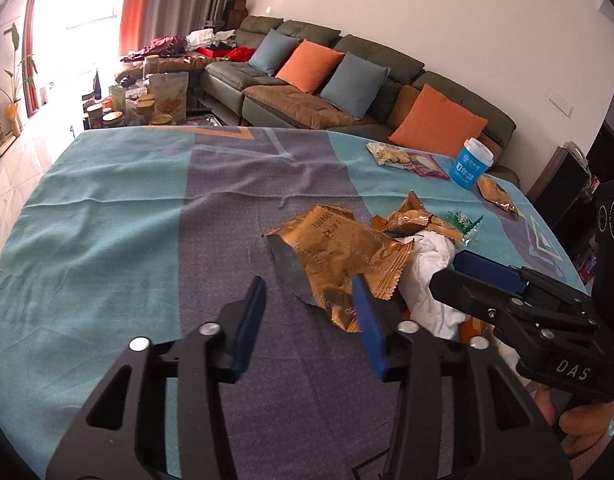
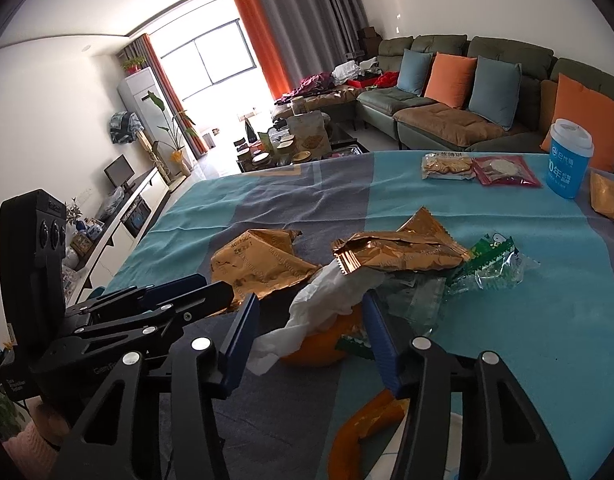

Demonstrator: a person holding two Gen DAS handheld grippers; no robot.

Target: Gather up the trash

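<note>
A heap of trash lies on the teal and grey tablecloth [image 1: 107, 220]. It holds a crumpled gold wrapper [image 1: 339, 256] [image 2: 263, 264], a second gold wrapper [image 2: 399, 252], a white tissue [image 2: 331, 296] [image 1: 431, 272], an orange peel [image 2: 323, 340] and a green and clear wrapper [image 2: 491, 264]. My left gripper [image 1: 309, 312] [image 2: 215, 292] is open, and the near corner of the first gold wrapper lies by its right finger. My right gripper [image 2: 311, 320] [image 1: 447, 272] is open around the tissue and the peel. I see no pad pressing on them.
A blue paper cup [image 2: 569, 160], a biscuit packet [image 2: 447, 166], a pink packet [image 2: 505, 170] and a gold packet [image 2: 611, 196] sit at the table's far right. Another peel strip [image 2: 367, 420] lies near me. A sofa [image 1: 347, 80] and a cluttered low table [image 1: 147, 104] stand beyond.
</note>
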